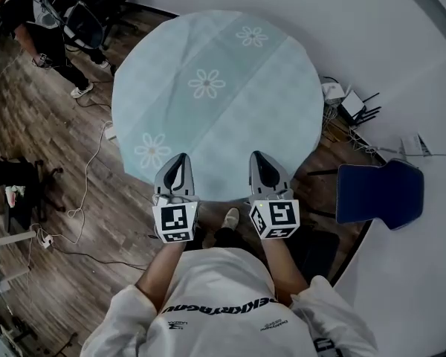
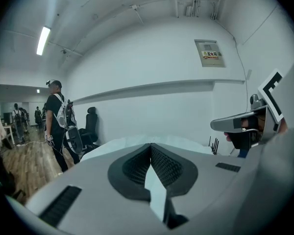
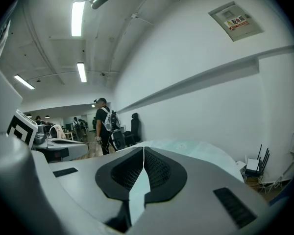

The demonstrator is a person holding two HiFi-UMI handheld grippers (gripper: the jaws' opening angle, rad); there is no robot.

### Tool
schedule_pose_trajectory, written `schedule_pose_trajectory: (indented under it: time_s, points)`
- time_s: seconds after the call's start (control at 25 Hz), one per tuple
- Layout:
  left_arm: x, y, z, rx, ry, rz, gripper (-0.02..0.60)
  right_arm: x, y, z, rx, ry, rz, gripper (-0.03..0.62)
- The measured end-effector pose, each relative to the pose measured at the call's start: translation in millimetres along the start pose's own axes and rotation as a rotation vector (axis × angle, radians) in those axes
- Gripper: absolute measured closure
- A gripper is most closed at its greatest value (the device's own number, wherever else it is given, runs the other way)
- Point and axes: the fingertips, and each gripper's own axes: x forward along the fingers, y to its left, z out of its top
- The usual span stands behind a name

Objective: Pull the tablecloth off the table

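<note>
A round table wears a pale blue tablecloth printed with white daisies; the cloth lies flat and smooth. Both grippers hover side by side over the table's near edge, pointing across it. My left gripper is shut, its pads meeting at the tip. My right gripper is shut too. A pale strip of cloth shows in the slot behind each pair of pads; no fold is lifted. The tablecloth spreads just beyond the jaws.
A blue chair stands right of the table, with a router and cables by the wall. A person and a black office chair are at the far left. A cable trails over the wooden floor.
</note>
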Motion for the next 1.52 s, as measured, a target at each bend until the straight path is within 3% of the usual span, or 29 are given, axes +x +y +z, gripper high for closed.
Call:
schedule_pose_trajectory:
  time_s: [0.16,0.64,1.04,1.24,1.52]
  points:
    - [33,22,-4,-0.044,0.025,0.021,0.566,40,-12,-7,0.019,0.026,-0.023,0.554]
    - [106,45,-33,-0.054,0.06,-0.015,0.565,124,-20,-33,0.042,0.084,-0.057,0.553]
    - [162,68,-74,-0.094,0.145,-0.017,0.565,175,-45,-67,0.066,0.126,-0.087,0.539]
    - [185,71,-92,-0.142,0.184,-0.018,0.549,196,-59,-82,0.088,0.157,-0.089,0.5]
    - [216,85,-117,-0.156,0.222,-0.009,0.462,228,-76,-99,0.089,0.2,-0.093,0.414]
